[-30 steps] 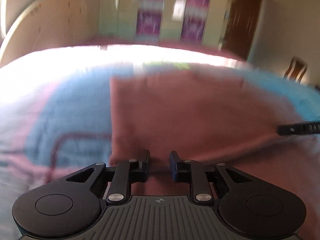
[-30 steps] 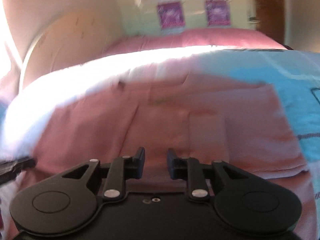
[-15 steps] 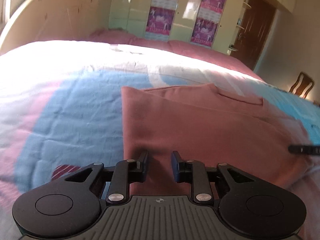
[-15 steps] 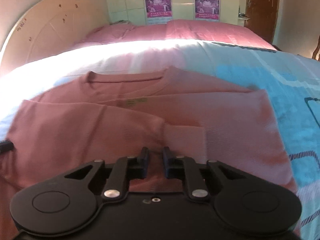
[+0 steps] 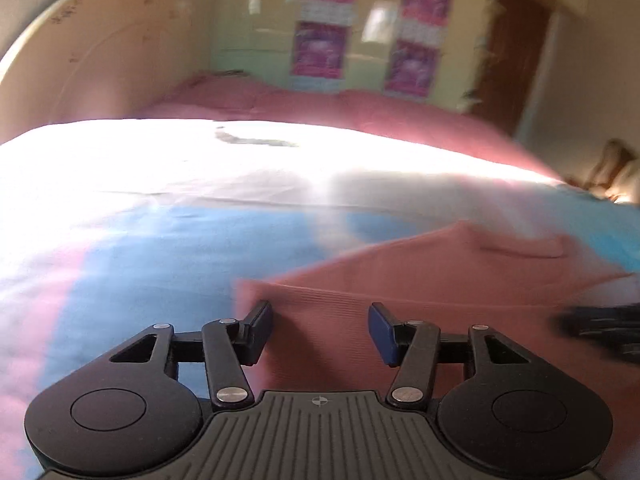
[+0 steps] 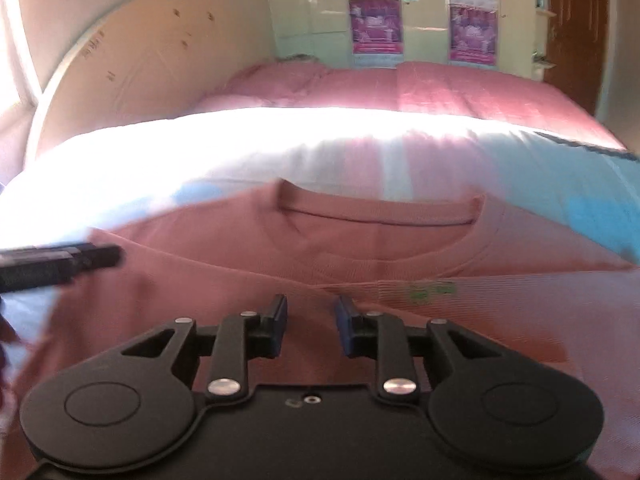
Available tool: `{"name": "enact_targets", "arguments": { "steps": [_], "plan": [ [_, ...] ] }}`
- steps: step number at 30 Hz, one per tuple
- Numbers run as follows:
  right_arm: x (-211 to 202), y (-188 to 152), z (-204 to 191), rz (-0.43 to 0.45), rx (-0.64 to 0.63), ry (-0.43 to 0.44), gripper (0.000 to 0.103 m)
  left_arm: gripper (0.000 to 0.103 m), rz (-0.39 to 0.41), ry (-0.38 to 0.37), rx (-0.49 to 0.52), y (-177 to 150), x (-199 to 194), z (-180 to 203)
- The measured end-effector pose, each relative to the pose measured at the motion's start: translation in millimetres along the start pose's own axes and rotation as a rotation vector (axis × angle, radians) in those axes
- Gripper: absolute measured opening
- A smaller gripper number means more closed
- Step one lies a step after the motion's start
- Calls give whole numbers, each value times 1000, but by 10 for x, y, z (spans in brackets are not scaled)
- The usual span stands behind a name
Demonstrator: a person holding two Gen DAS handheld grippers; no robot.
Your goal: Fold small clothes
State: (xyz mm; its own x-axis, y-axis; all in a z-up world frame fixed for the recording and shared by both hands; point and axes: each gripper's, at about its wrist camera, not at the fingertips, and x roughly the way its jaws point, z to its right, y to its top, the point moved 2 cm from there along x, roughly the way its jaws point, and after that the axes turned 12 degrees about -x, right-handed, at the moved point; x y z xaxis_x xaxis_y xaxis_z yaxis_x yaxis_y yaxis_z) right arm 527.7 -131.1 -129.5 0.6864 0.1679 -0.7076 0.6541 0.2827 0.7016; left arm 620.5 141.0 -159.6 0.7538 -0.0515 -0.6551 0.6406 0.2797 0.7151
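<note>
Lying on the bed (image 6: 120, 148), pink shirt (image 6: 380, 248) — left gripper (image 5: 320, 320) fingers just spread, released; right gripper (image 6: 311, 314) narrowly parted.

No legible text found in either view.

Posters (image 6: 375, 24) on the cupboard doors (image 6: 320, 12) at the far wall: purple panels with pale bands of print, too small and blurred to read.

Headboard (image 6: 132, 64): a short dark handwritten marking near its upper left edge, seen in both views, characters not decipherable.

Pink shirt (image 6: 380, 248): a small green printed patch (image 6: 432, 290) below the neckline, smeared, unreadable.

Left gripper (image 5: 320, 320) body: a small crosshair symbol (image 5: 319, 401) at the centre of the ribbed plate, no lettering.
</note>
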Motion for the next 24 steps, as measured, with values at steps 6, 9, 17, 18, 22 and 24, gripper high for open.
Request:
{"name": "enact_targets", "arguments": {
  "steps": [6, 9, 17, 18, 22, 24],
  "plan": [
    [-267, -141, 393, 42, 115, -28, 31, 54, 37, -57, -192, 88, -317, -486],
    [-318, -117, 325, 67, 147, 22, 30, 54, 49, -134, -126, -113, -509, -117],
    [-60, -122, -158, 5, 9, 50, 25, 54, -19, -129, -20, -623, -380, 331],
    [-94, -119, -115, -3, 35, 56, 23, 54, -11, -117, -19, -611, -450, 322],
    [-355, -68, -149, 67, 15, 71, 35, 60, 12, -92, -33, -646, -558, 192],
    [-311, -99, -233, 47, -5, 98, 37, 60, 16, -82, -15, -740, -536, 166]
  ]
}}
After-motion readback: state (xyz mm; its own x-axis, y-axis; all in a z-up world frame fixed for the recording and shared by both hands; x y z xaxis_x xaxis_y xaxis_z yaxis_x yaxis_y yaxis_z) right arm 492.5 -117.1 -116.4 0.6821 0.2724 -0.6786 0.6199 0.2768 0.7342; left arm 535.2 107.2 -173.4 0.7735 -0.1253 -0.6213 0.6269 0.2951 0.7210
